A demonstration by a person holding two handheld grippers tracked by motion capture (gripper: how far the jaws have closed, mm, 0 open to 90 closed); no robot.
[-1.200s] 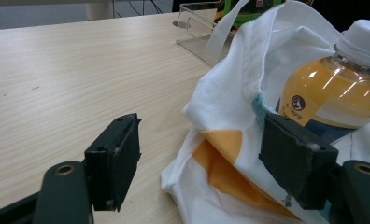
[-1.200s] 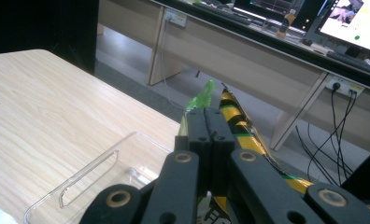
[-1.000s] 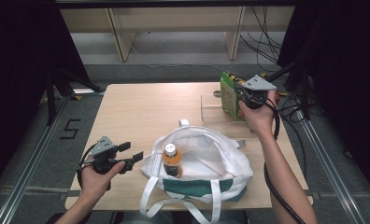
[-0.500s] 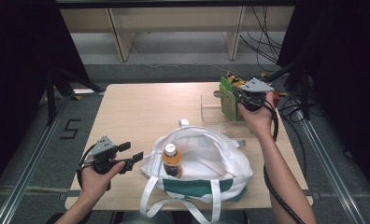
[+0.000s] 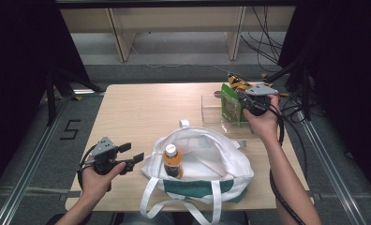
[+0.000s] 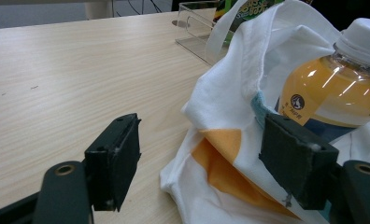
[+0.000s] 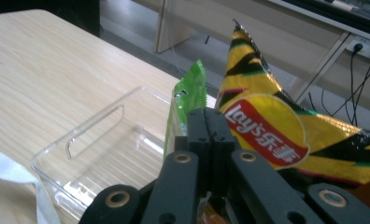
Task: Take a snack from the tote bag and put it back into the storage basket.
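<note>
My right gripper (image 5: 242, 100) is shut on the top edge of a green snack bag (image 5: 231, 106), which hangs upright over a clear plastic tray (image 5: 211, 108) at the table's far right. In the right gripper view the black jaws (image 7: 210, 122) meet on the green bag (image 7: 188, 100). A white tote bag (image 5: 207, 159) lies open near the front edge, with an orange drink bottle (image 5: 172, 160) standing inside. My left gripper (image 5: 133, 152) is open just left of the tote. Its pads frame the tote's edge (image 6: 230, 107) and the bottle (image 6: 328, 93) without touching.
A yellow Lay's crisp bag (image 7: 262, 126) sits right behind the green one, by the tray (image 7: 94, 154). The wooden table (image 5: 146, 108) has bare room at its left and middle. Cables run off the far right edge. Floor rails flank both sides.
My right gripper has shifted slightly left and down with the green bag in it. The left gripper has stayed still.
</note>
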